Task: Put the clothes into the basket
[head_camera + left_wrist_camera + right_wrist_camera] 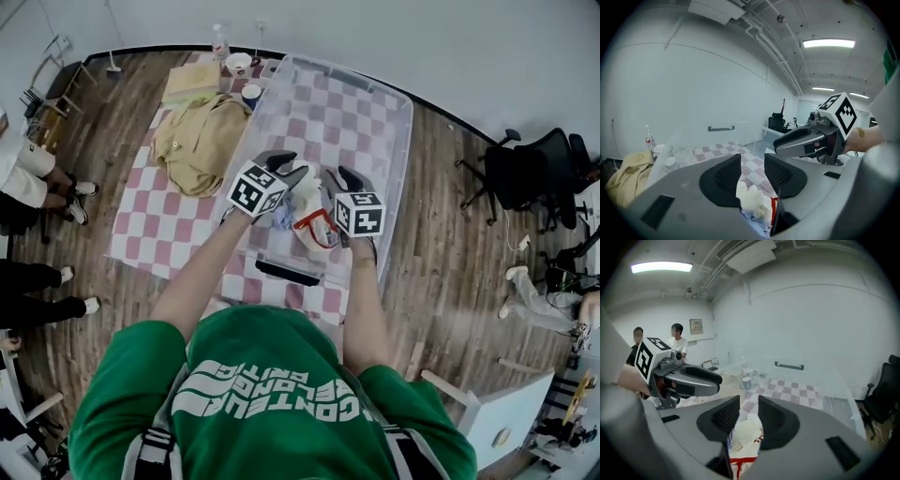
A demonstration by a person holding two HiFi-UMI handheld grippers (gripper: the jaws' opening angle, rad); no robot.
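Note:
A white garment with red trim and a blue part point(314, 228) hangs bunched between my two grippers, above the near end of the clear plastic basket point(398, 141). My left gripper point(289, 171) is shut on one side of it; in the left gripper view white and blue cloth point(752, 199) fills the gap of the jaws point(752, 161). My right gripper point(337, 181) is shut on the other side, with white and red cloth point(745, 437) between its jaws point(749, 404). A tan shirt point(192, 141) lies on the checked cloth left of the basket.
The basket sits on a pink checked cloth point(141, 225) on the wood floor. A folded pale cloth point(192, 82), a blue mug point(251, 94), a bowl point(238, 63) and a bottle point(219, 42) stand at the far edge. Office chairs point(534, 173) are right; people's legs point(42, 197) left.

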